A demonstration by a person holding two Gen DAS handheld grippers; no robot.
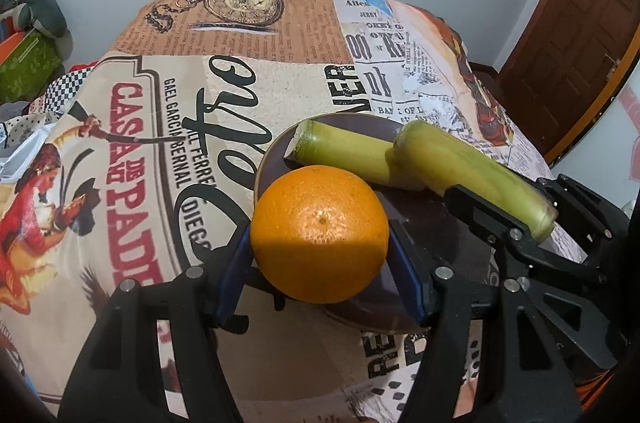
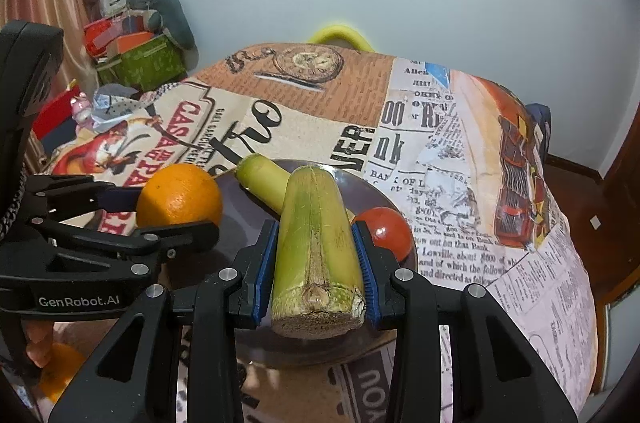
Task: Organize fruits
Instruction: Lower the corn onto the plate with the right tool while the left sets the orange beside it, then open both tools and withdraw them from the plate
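My left gripper [image 1: 320, 243] is shut on an orange [image 1: 320, 233] and holds it over the near-left rim of a dark round plate [image 1: 436, 223]. The orange also shows in the right wrist view [image 2: 180, 195]. My right gripper [image 2: 316, 263] is shut on a yellow-green sugarcane piece [image 2: 316, 243] above the plate [image 2: 360, 183]. In the left wrist view that piece [image 1: 472, 167] crosses a second piece [image 1: 348, 151] lying on the plate. The second piece also shows in the right wrist view [image 2: 264, 179]. A red tomato [image 2: 386, 231] sits on the plate's right side.
The table is covered by a printed newspaper-pattern cloth [image 1: 160, 143]. A yellow chair back [image 2: 338, 37] stands behind the far edge. Boxes and clutter [image 2: 136, 55] lie to the far left. A wooden door [image 1: 580, 23] is at the right. Another orange [image 2: 60, 371] lies low at the left.
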